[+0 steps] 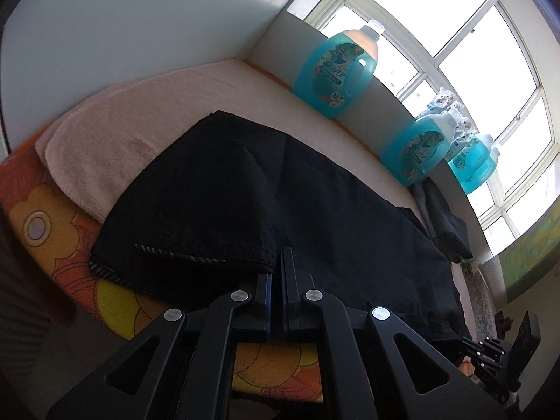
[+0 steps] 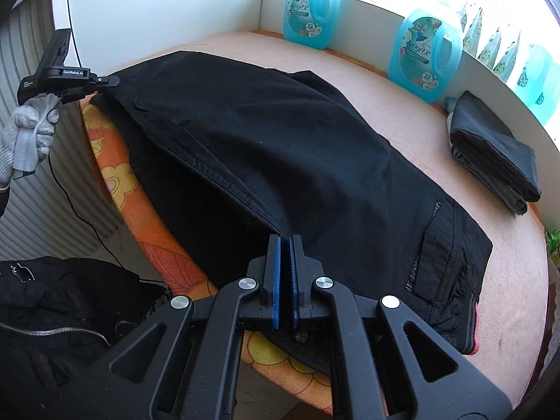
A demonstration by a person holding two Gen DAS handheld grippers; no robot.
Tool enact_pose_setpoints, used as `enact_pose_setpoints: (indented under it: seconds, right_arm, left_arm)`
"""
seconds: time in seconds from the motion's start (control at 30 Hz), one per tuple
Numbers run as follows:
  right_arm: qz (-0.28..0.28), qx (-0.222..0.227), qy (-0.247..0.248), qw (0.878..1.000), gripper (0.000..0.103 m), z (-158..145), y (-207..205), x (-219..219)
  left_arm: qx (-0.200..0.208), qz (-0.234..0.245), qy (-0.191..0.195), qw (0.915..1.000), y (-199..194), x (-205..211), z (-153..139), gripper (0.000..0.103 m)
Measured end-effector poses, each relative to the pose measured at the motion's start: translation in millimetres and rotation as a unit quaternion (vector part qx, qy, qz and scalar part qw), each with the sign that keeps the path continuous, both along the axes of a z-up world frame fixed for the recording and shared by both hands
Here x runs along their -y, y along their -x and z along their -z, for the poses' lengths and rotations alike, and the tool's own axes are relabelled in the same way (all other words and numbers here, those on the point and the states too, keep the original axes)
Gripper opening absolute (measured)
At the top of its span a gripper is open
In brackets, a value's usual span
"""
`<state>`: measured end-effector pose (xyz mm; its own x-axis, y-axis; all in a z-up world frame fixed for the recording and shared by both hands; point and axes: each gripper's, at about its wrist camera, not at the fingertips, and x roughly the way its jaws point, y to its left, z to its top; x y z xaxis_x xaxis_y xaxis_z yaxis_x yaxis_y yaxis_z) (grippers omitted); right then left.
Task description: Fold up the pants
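The black pants [image 2: 266, 161] lie spread across the middle of the frame in the right wrist view, on a pale towel [image 2: 402, 105] that covers a tabletop [image 2: 115, 171] with an orange flower print; their near edge hangs over the front of it. At lower centre, the right tool [image 2: 284, 245] has its blue-padded fingers drawn almost together on a raised fold of the pants' near edge. At upper left, the left tool [image 2: 113, 79], held in a grey-gloved hand [image 2: 31, 133], meets the far end of the pants at the tabletop's edge. In the left wrist view the left tool [image 1: 277, 259] is nearly shut, with the pants' hem [image 1: 210, 259] pinched between its fingers.

A folded dark garment [image 2: 493, 154] rests on the towel at the right. Turquoise detergent bottles [image 2: 309, 14] stand along the back ledge, holding blue liquid. A heap of black clothing with a zipper [image 2: 63, 318] sits at lower left, off the tabletop.
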<state>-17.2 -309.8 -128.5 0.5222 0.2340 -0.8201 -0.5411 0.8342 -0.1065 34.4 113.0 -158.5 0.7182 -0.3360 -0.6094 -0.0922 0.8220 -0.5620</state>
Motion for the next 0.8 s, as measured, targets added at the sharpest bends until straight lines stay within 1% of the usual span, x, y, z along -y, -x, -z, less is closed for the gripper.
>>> enact_pose_setpoints:
  seconds: [0.1, 0.17, 0.33, 0.4, 0.53, 0.63, 0.67, 0.7, 0.73, 0.77, 0.8]
  right_arm:
    - [-0.002, -0.008, 0.009, 1.000, 0.005, 9, 1, -4]
    - [0.002, -0.010, 0.007, 1.000, 0.005, 11, 2, -5]
    - [0.007, -0.013, -0.002, 1.000, 0.006, 11, 6, -5]
    - [0.014, -0.014, -0.018, 1.000, 0.007, 10, 9, -2]
    - [0.041, -0.013, -0.062, 0.997, 0.007, 8, 15, 9]
    - [0.065, -0.010, -0.082, 0.994, 0.009, 7, 22, 22]
    - [0.076, -0.008, -0.095, 0.992, 0.015, 4, 26, 28]
    - [0.091, -0.004, -0.114, 0.989, 0.024, 2, 30, 38]
    - [0.111, 0.000, -0.133, 0.985, 0.029, 0, 35, 47]
    - [0.138, 0.003, -0.147, 0.979, 0.040, -2, 38, 60]
    - [0.166, 0.006, -0.160, 0.973, 0.045, -2, 42, 73]
  left_arm:
    - [0.000, -0.007, 0.016, 0.9998, -1, -4, 4, 0.003]
    - [0.005, -0.012, 0.022, 0.9997, -1, -6, 4, 0.003]
    - [0.013, -0.007, 0.002, 0.9999, 5, -6, -6, 0.003]
    - [0.013, -0.005, -0.007, 0.9999, 11, -6, -6, 0.004]
    - [0.006, 0.005, -0.033, 0.9994, 17, 0, -4, 0.004]
    - [0.006, 0.003, -0.044, 0.9990, 19, -2, -4, 0.004]
    - [0.005, 0.003, -0.041, 0.9991, 18, -4, -4, 0.004]
    - [0.006, 0.002, -0.037, 0.9993, 17, -6, -4, 0.004]
    - [0.006, 0.000, -0.034, 0.9994, 16, -7, -4, 0.004]
    - [0.006, 0.001, -0.035, 0.9994, 15, -8, -4, 0.004]
    - [0.007, 0.002, -0.039, 0.9992, 14, -7, -4, 0.004]
